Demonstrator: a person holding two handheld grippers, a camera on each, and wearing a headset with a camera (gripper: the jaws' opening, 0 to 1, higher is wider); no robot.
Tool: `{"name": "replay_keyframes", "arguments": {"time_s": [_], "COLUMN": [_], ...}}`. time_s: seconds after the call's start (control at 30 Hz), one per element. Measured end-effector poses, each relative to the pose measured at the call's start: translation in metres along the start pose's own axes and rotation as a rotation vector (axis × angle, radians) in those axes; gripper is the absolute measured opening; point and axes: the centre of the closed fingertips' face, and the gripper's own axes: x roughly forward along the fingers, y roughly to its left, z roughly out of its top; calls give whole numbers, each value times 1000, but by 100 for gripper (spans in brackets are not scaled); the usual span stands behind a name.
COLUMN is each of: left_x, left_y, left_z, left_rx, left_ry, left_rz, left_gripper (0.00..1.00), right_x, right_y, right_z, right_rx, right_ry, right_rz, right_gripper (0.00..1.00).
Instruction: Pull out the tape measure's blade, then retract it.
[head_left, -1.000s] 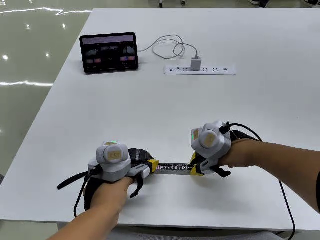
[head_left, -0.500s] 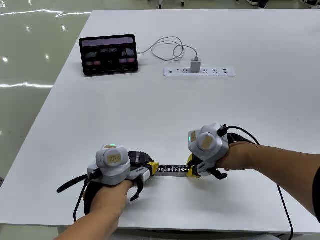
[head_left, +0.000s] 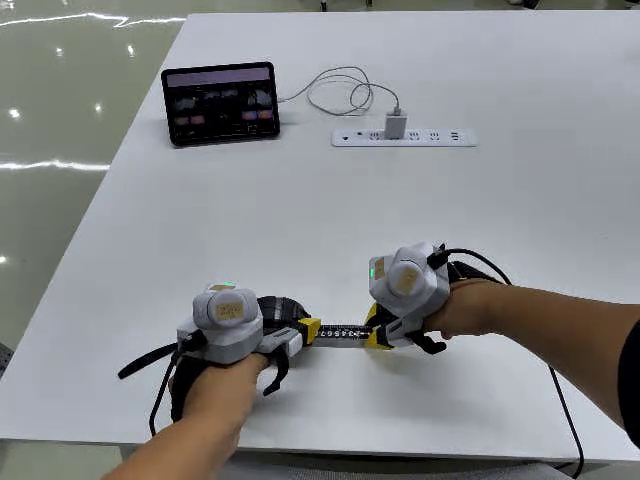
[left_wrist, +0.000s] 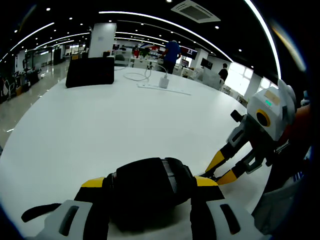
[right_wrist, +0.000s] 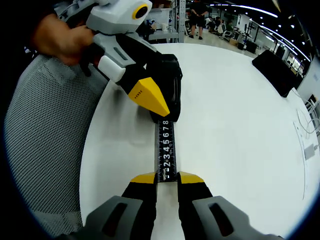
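- Tape measure (head_left: 278, 314) sits lower left of centre in the head view, on the counter (head_left: 300, 220), clamped by the left gripper (head_left: 303, 331) fingers (left_wrist: 93, 182).
- Right gripper (right_wrist: 166, 178) fingers (right_wrist: 143, 178) pinch the blade (right_wrist: 165, 145) near its tip, with a short stretch out.
- Risk: the thin blade slips free and snaps back if the pinch loosens or the pull skews.
- Left forearm (head_left: 190, 440) enters from the bottom edge, right forearm (head_left: 560, 325) from the right. The grippers face each other, low.

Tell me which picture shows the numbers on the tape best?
The right gripper view. The blade runs straight up from the right gripper, with its numbers big and readable. The head view shows it as a tiny short strip. The left gripper view shows mostly the black case; the blade is unclear.
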Motion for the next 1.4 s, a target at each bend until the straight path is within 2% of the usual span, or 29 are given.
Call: {"name": "replay_keyframes", "arguments": {"time_s": [0.27, 0.33, 1.4], "left_x": [0, 0, 0], "left_y": [0, 0, 0], "left_z": [0, 0, 0], "left_rx": [-2, -3, -11], "left_ry": [-1, -2, -5], "left_rz": [0, 0, 0], "left_gripper": [62, 62, 62], "right_x": [4, 5, 18], "right_y": [-1, -1, 0], "right_z": [7, 9, 31], "right_rx": [-16, 4, 17], "right_ry": [-16, -23, -55], "right_rz": [-12, -8, 14], "right_gripper": [11, 11, 11]}}
